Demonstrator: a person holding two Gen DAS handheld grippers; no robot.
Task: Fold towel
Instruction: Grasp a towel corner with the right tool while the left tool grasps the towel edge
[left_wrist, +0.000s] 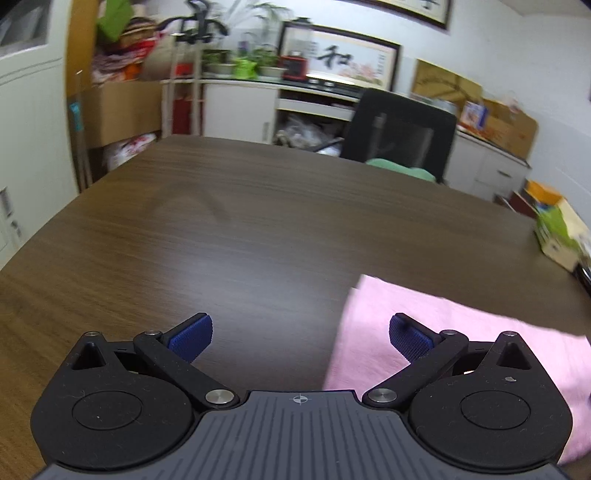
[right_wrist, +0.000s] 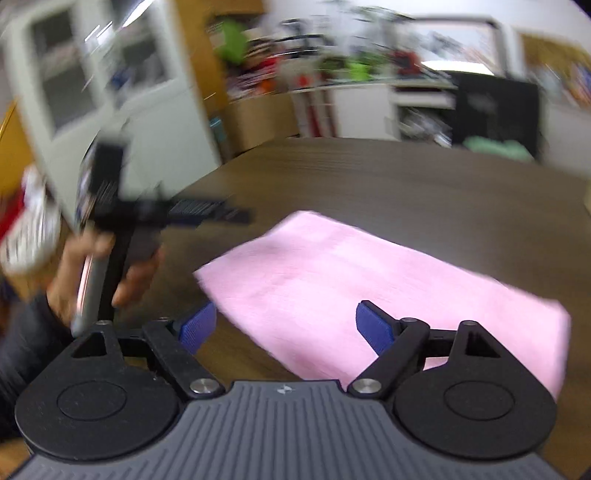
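Pink towel (right_wrist: 369, 291) lying flat on the wood surface (left_wrist: 258, 221) looks soft and floppy, so pinch a corner; both the left claw (left_wrist: 300, 338) and right claw (right_wrist: 286, 325) are wide open, empty.

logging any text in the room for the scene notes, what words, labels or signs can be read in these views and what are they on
"和": large black brush character on the framed scroll standing on the back cabinet, left wrist view.
Upper framed piece on the wall: dark strokes, cut off by the picture edge, unreadable.
Colourful box on the right-hand counter: print too small to read.
Right wrist view: motion blurred, nothing legible.
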